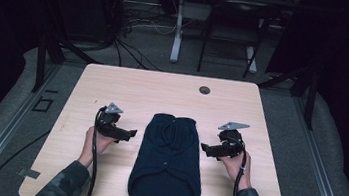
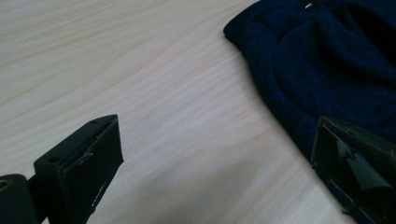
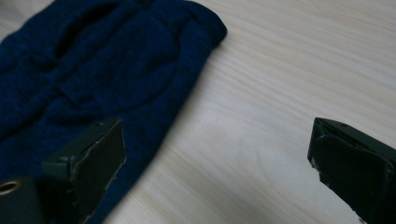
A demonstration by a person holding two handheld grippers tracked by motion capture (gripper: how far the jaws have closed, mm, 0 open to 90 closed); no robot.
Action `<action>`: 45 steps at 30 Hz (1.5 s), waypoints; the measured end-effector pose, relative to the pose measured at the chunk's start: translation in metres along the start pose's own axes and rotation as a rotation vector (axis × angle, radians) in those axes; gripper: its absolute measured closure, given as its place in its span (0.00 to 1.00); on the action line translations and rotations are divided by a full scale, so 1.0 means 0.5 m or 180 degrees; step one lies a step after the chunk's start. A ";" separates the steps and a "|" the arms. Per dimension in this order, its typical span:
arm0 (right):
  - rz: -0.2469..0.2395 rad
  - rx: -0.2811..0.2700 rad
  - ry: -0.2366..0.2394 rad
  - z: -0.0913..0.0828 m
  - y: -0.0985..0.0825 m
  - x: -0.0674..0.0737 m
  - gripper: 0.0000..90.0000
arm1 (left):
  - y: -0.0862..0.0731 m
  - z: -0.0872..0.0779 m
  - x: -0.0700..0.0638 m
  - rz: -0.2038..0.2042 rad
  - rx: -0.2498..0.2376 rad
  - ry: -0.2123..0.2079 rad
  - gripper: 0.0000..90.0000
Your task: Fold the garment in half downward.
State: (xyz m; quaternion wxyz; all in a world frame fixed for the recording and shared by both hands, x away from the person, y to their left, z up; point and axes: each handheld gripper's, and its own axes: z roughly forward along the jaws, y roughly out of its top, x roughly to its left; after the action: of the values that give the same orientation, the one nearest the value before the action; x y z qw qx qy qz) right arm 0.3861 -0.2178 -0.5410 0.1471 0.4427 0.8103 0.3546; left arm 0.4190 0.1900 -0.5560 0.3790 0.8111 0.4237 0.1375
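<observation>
the sweater (image 1: 168, 162) lay flat on the surface (image 1: 114, 83) between the left tongs (image 1: 130, 133) and right tongs (image 1: 204, 147), its long axis running away from the person (both tongs gaped empty, about equally near).

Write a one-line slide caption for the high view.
Dark blue garment lies folded on the wooden table, flanked by the open left gripper and open right gripper.

Bare table (image 1: 114, 80) around folded garment (image 1: 168, 163)
</observation>
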 end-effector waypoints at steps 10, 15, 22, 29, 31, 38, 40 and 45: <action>0.0036 0.0147 0.0319 0.055 0.068 0.015 0.10 | 0.054 0.046 -0.019 0.0050 0.0081 -0.0093 0.00; 0.0049 0.0221 0.0318 0.084 0.090 0.012 0.11 | 0.070 0.064 -0.026 0.0079 0.0141 -0.0155 0.00; 0.0089 0.0284 0.0245 0.116 0.130 0.017 0.23 | 0.104 0.098 -0.035 0.0017 0.0177 -0.0137 0.01; 0.0104 0.0364 0.0064 0.148 0.156 0.025 0.43 | 0.129 0.142 -0.047 0.0009 0.0301 -0.0024 0.11; 0.0118 0.0420 0.0037 0.158 0.157 0.025 0.47 | 0.130 0.153 -0.051 0.0022 0.0361 0.0004 0.13; 0.0163 0.0511 0.0064 0.179 0.153 0.025 0.59 | 0.128 0.176 -0.059 0.0070 0.0471 0.0019 0.20; 0.0166 0.0513 0.0076 0.180 0.152 0.024 0.60 | 0.128 0.176 -0.060 0.0078 0.0469 0.0008 0.25; 0.0155 0.0561 0.0100 0.189 0.145 0.022 0.64 | 0.127 0.177 -0.063 0.0085 0.0487 -0.0086 0.39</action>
State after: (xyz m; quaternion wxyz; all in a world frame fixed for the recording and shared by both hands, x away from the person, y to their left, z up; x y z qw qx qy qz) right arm 0.4764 -0.1408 -0.5557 0.0862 0.4679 0.8296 0.2923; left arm 0.4851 0.0984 -0.5664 0.3197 0.8451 0.4169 0.0988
